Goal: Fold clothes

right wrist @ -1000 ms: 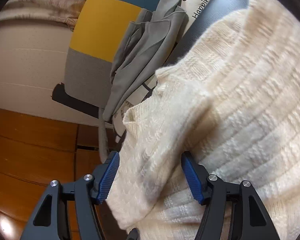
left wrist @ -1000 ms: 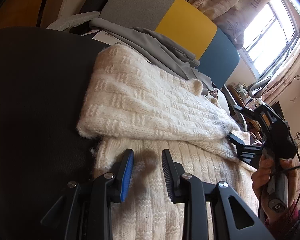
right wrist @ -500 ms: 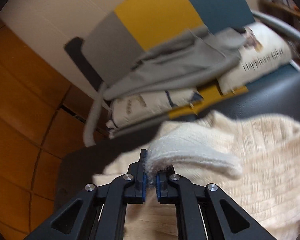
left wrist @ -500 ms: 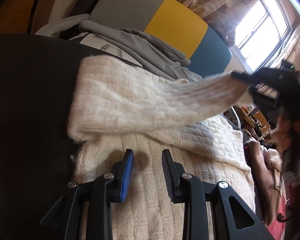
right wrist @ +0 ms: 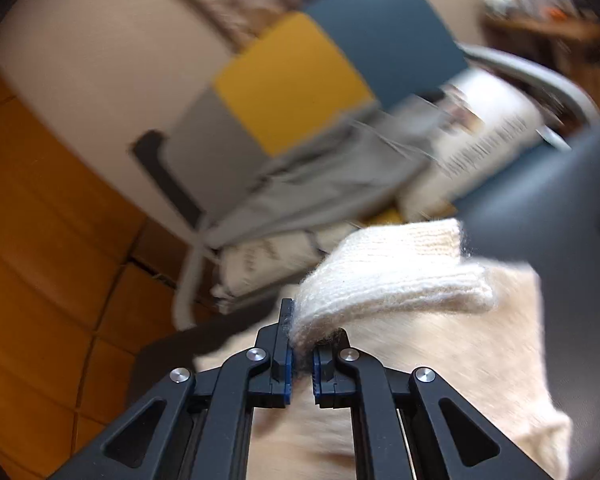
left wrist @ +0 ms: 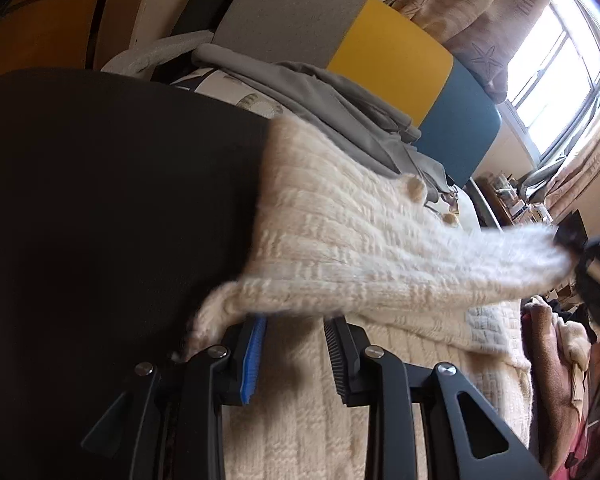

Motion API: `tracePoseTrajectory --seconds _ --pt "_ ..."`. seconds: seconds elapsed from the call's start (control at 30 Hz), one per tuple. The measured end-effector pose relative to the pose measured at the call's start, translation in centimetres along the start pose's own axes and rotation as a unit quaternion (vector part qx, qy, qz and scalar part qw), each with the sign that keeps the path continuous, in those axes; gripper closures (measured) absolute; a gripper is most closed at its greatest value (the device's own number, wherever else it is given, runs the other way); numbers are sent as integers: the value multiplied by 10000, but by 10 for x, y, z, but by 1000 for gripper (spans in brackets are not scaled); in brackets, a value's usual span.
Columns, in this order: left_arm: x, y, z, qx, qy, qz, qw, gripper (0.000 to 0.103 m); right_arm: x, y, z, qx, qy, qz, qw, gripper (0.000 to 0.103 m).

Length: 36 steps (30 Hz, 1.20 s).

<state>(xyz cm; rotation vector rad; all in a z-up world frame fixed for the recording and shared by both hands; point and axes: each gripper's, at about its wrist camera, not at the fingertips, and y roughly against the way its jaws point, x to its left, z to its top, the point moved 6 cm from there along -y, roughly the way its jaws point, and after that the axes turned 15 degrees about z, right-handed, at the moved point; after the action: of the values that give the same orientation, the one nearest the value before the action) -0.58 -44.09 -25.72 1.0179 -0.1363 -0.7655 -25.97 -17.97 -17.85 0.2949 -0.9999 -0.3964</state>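
A cream knit sweater (left wrist: 340, 240) lies on a black padded surface (left wrist: 100, 220). My right gripper (right wrist: 302, 360) is shut on a fold of the sweater's (right wrist: 380, 280) edge and holds it up off the layer below. In the left wrist view that gripper (left wrist: 568, 240) shows blurred at the right, with the cloth stretched from it back to the black surface. My left gripper (left wrist: 296, 344) stands open low over the sweater's lower layer. Nothing is pinched between its pads, and the raised fold passes just over its fingertips.
Behind the sweater stands a chair with a grey, yellow and blue back (left wrist: 380, 52), a grey garment (left wrist: 332, 104) and a printed cushion (right wrist: 480, 136) piled on it. More clothes (left wrist: 548, 328) lie at the right. A bright window (left wrist: 560, 60) is at the upper right, a wooden floor (right wrist: 40, 240) at the left.
My right gripper closed on the sweater's edge and rose, rolling as it went. The top layer lifted and stretched across, now over the left fingertips. The left gripper stayed put.
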Motion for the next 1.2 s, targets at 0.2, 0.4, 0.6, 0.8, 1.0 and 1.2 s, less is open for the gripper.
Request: tracePoseTrajectory --seconds 0.2,0.4,0.6,0.8,1.0,1.2 --pt "3 8 -8 -15 -135 33 9999 74 -89 -1 -51 162 -1017 -257 9944 96" --pt "5 31 -22 131 -48 -383 9992 74 -118 4 -69 -221 -1975 759 9771 90" --pt "-17 77 -5 -512 -420 -756 9949 74 -119 18 -59 -556 -2029 744 9748 76" --pt "-54 54 39 -623 -1003 -479 9918 74 -137 27 -47 -1069 -2509 845 9584 67" --pt "-51 8 60 -322 -1202 240 9919 74 -86 26 -19 -707 -599 325 9952 95" --pt "-21 -32 58 108 -1034 716 9920 65 -134 14 -38 -319 -1092 -113 9934 97"
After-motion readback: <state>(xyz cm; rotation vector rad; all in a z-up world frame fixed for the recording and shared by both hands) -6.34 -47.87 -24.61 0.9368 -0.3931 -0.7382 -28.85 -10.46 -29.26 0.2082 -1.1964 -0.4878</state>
